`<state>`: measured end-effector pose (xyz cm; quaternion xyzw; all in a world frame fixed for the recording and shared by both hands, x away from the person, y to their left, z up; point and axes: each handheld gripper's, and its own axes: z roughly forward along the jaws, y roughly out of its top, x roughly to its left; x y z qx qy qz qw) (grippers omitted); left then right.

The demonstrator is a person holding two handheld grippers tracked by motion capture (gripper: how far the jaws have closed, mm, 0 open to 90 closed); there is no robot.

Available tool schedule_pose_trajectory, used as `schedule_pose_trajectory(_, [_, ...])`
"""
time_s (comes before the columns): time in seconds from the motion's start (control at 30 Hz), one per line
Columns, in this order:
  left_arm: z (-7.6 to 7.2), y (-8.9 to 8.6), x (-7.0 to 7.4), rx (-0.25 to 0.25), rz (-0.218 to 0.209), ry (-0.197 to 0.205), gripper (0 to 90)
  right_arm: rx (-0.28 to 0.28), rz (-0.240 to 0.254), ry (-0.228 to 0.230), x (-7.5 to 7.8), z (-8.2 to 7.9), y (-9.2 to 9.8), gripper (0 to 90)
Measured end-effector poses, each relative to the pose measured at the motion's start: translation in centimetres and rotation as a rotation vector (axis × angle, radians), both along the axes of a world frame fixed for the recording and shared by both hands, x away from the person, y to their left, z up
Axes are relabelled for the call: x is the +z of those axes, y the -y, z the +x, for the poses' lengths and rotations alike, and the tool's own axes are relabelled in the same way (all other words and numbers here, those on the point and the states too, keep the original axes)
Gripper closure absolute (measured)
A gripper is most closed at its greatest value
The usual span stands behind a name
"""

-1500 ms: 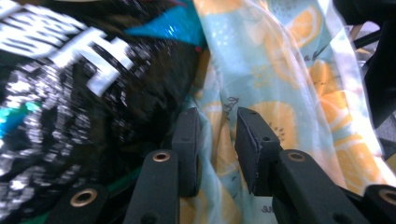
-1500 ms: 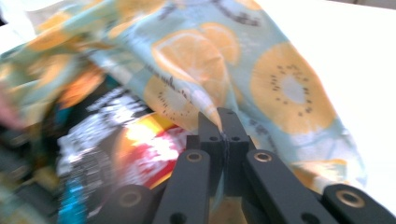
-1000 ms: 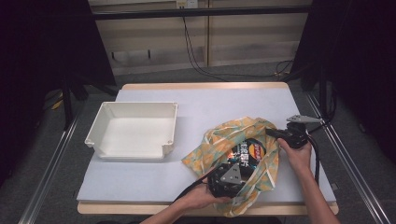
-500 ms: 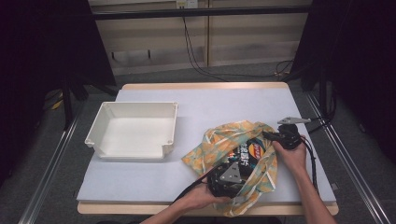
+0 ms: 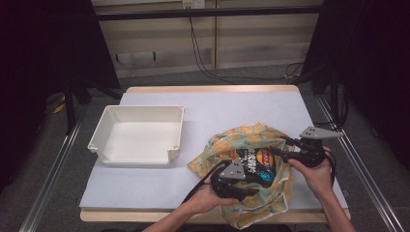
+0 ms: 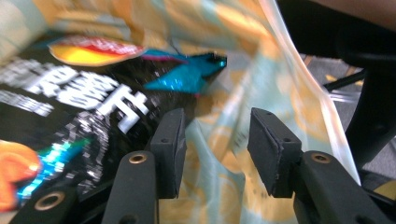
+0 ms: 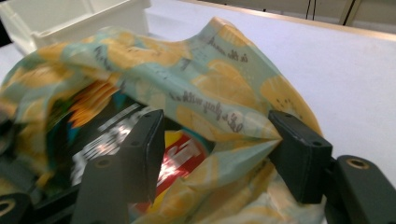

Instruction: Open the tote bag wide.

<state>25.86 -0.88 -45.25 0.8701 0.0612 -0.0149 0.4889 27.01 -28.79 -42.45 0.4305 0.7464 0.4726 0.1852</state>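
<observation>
A cloth bag [image 5: 251, 137] printed with yellow lemons lies on the right half of the white table [image 5: 232, 106]. A black snack packet [image 5: 258, 162] sits in its mouth. My left gripper [image 5: 254, 186] is at the bag's near side. Its jaws have just been opening and now stand apart over the cloth [image 6: 233, 93], beside the packet [image 6: 70, 102], with the pads pressing on nothing. My right gripper [image 5: 281, 152] is at the bag's right edge. Its jaws have just sprung wide, and a loose fold of cloth [image 7: 187, 70] and the packet [image 7: 180, 154] lie between them.
An empty white plastic tray [image 5: 140, 108] stands on the left half of the table, and its corner appears in the right gripper view [image 7: 70, 18]. Cables run across the floor behind the table. A metal rail runs along each side.
The right gripper has let go of the bag's edge and drawn back a little to the right. The left gripper's jaws have parted. The bag stays where it was.
</observation>
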Motion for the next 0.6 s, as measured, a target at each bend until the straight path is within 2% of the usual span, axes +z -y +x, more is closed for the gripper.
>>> schedule_pose_trajectory(0.07, [0.2, -0.4, 0.6, -0.004, -0.01, -0.014, 56.5, 0.007, -0.011, 0.003, 0.4, -1.3, -0.3, 34.5])
schedule_pose_trajectory(0.2, [0.2, -0.9, 1.9, 0.024, -0.029, -0.007, 56.5, 0.002, -0.004, 0.007, 0.8, -3.9, -0.4, 29.3])
schedule_pose_trajectory(0.23, [0.2, -0.9, 1.9, 0.024, -0.029, -0.007, 56.5, 0.002, -0.004, 0.007, 0.8, -3.9, -0.4, 29.3])
schedule_pose_trajectory(0.27, [0.2, -1.1, 2.6, 0.021, -0.046, -0.003, 56.6, -0.01, -0.01, 0.01, 0.9, -4.9, -0.4, 26.2])
schedule_pose_trajectory(0.33, [0.3, -1.2, 3.2, 0.014, -0.054, 0.019, 58.0, -0.012, -0.01, 0.02, 1.0, -5.8, -0.3, 29.5])
schedule_pose_trajectory(0.37, [0.4, -1.2, 3.4, 0.022, -0.064, 0.015, 59.2, -0.013, -0.003, 0.023, 1.1, -6.3, -0.2, 33.4])
schedule_pose_trajectory(0.4, [0.4, -1.2, 3.4, 0.022, -0.064, 0.015, 61.0, -0.013, -0.003, 0.023, 1.1, -6.3, -0.2, 33.4])
schedule_pose_trajectory(0.43, [1.0, -0.8, 3.6, 0.023, -0.052, 0.036, 61.6, 0.019, 0.005, 0.025, 1.0, -7.2, -0.3, 46.0])
schedule_pose_trajectory(0.5, [1.3, -0.5, 3.6, 0.031, -0.047, 0.035, 62.6, 0.043, -0.023, -0.001, 0.4, -7.8, -0.8, 44.5])
schedule_pose_trajectory(0.53, [1.9, 0.3, 3.8, 0.025, -0.042, 0.021, 62.6, 0.058, -0.032, -0.02, 0.0, -7.9, -1.0, 44.0])
schedule_pose_trajectory(0.6, [2.1, 1.2, 3.9, 0.014, -0.025, 0.04, 62.6, 0.052, -0.051, -0.034, -0.8, -7.9, -1.3, 43.3])
